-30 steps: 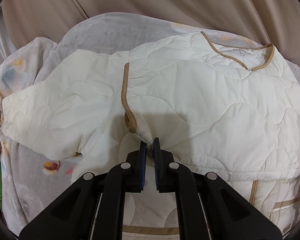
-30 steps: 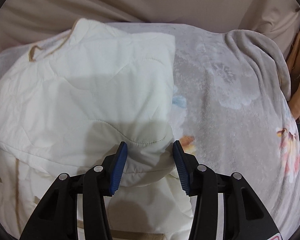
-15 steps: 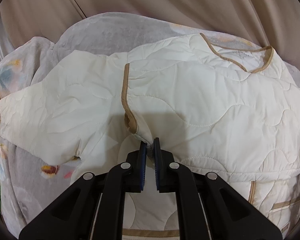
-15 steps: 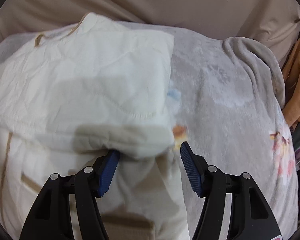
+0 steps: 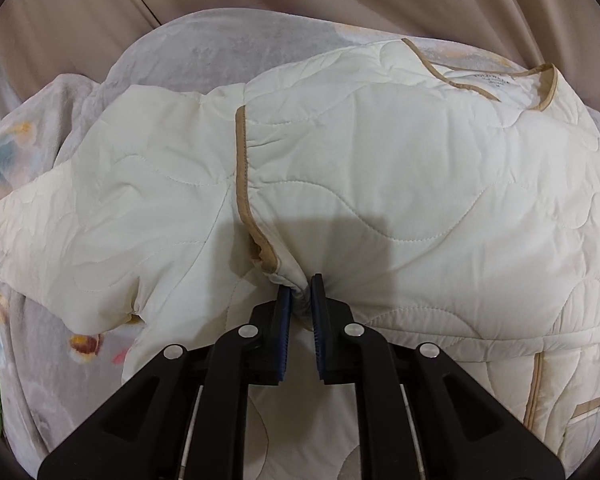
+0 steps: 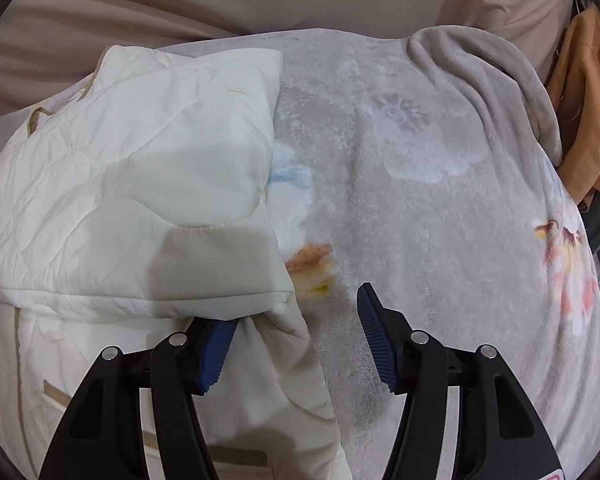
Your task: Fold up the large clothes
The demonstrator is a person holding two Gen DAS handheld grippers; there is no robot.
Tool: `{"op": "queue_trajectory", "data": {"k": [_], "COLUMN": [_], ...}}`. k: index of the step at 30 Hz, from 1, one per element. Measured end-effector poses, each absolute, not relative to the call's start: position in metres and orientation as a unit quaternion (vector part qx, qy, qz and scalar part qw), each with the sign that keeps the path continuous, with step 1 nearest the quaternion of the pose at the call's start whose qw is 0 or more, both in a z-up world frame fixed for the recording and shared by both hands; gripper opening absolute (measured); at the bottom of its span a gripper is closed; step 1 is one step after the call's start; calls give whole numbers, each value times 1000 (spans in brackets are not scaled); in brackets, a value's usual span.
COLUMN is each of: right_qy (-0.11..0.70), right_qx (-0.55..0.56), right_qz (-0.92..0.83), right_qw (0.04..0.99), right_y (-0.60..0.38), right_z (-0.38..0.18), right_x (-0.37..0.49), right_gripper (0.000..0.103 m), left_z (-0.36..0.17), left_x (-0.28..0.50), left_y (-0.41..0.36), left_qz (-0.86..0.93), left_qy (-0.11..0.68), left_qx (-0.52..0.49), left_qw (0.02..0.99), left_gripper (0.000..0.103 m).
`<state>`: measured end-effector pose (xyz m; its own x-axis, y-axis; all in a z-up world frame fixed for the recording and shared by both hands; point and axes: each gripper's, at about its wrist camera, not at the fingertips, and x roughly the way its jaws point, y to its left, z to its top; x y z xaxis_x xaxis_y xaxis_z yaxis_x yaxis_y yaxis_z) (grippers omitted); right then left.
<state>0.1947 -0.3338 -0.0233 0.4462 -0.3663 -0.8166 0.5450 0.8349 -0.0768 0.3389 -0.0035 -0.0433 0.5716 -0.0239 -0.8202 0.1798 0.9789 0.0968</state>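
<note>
Floral blanket bears one quilted jacket

A grey floral blanket covers the bed. A cream quilted jacket lies directly on it, ahead of the left tool, one sleeve spread leftward.

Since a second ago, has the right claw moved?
Yes. The right claw has drawn right, off the jacket's folded edge, toward the orange flower print on the blanket.
</note>
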Motion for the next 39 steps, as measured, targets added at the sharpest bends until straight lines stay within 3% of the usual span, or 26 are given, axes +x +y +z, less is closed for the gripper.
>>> {"op": "queue_trajectory", "data": {"k": [19,24,31,33,35,37,39], "right_qy": [456,457,429,418,403,402,413], "right_qx": [93,95,75,77,89,95,86], "right_qz": [-265,-272,-297,-307,-305,-276,-247], "right_qw": [845,842,850,852,858,868,872], "right_y": [-338,-354,-340,-339,-336,-330,-318], "right_z": [-27,-38,-4,6,19,26,22], "right_x": [197,190,168,157,153,161,180], "right_gripper": [57,62,61,53,27,16,16], "left_z": [-45,-47,-47,-47,-47,-48,-48], "left_x": [338,338,339,339,339,339,338], "left_y": [-10,-10,-12,-12,-11,-11,-10], "left_qz": [-48,-51,-46,-47,-47,-47,-46], "left_qy": [459,459,463,464,464,462,463], "left_qx": [109,113,112,110,110,110,106], "left_qw": [880,879,878,878,878,879,879], "left_gripper": [11,11,11,11,11,11,11]}}
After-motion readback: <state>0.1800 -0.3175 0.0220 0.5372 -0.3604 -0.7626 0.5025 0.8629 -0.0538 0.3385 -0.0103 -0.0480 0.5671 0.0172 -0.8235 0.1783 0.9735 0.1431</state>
